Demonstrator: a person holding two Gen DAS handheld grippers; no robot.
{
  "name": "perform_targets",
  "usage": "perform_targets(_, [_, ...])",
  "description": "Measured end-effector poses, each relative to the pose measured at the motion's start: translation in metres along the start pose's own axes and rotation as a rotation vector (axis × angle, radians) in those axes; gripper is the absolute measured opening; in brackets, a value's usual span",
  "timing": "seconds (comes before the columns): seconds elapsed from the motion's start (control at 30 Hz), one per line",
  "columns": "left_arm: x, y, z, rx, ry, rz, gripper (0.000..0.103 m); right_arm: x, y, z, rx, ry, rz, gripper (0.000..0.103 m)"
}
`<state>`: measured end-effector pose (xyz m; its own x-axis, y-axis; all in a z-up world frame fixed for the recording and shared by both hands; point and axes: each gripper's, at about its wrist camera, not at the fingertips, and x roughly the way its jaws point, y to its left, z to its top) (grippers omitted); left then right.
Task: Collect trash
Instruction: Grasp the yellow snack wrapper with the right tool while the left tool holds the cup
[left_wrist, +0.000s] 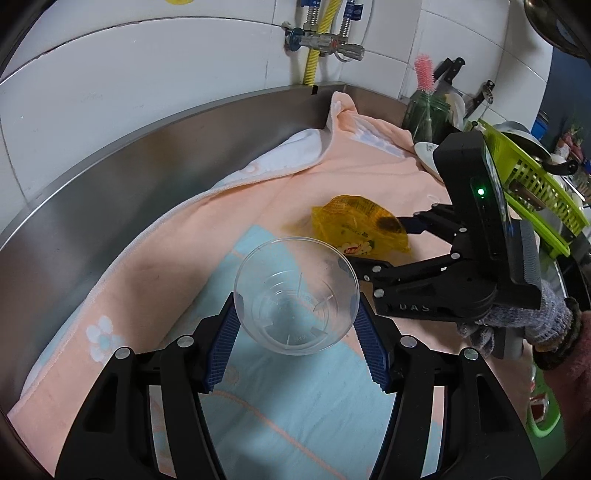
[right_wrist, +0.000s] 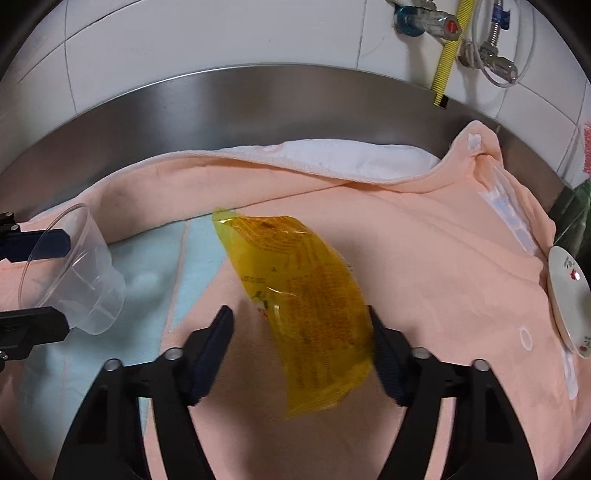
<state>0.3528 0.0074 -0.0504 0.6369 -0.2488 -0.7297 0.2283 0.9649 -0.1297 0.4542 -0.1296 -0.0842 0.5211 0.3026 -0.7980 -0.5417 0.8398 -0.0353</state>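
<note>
Left hand-held gripper (left_wrist: 297, 325) clamps the clear plastic cup (left_wrist: 296, 295), mouth up, evidently as the receptacle. At its 1 o'clock, the right hand-held gripper (right_wrist: 301, 334) straddles the yellow wrapper (right_wrist: 303, 306) lying on the peach towel (right_wrist: 424, 258); only its right pad touches, no grip yet.

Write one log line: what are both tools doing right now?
left tool: shut on clear plastic cup | right tool: open around yellow wrapper, not gripping | both over peach towel
</note>
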Motion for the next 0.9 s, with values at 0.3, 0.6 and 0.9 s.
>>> perform_targets(0.3, [-0.006,-0.002,-0.002,0.002,0.001,-0.003,0.06,-0.015,-0.004,-0.008,0.059,-0.026,0.031,0.039])
perform_targets(0.6, [-0.038,-0.02,-0.011,0.019,-0.02,-0.021,0.06,-0.07,0.009,-0.038,0.123,-0.06,0.05,0.039])
perform_targets(0.9, [-0.078,-0.062,-0.03,0.071,-0.035,-0.074,0.06,-0.178,0.007,-0.121,0.191,-0.085,-0.016,0.039])
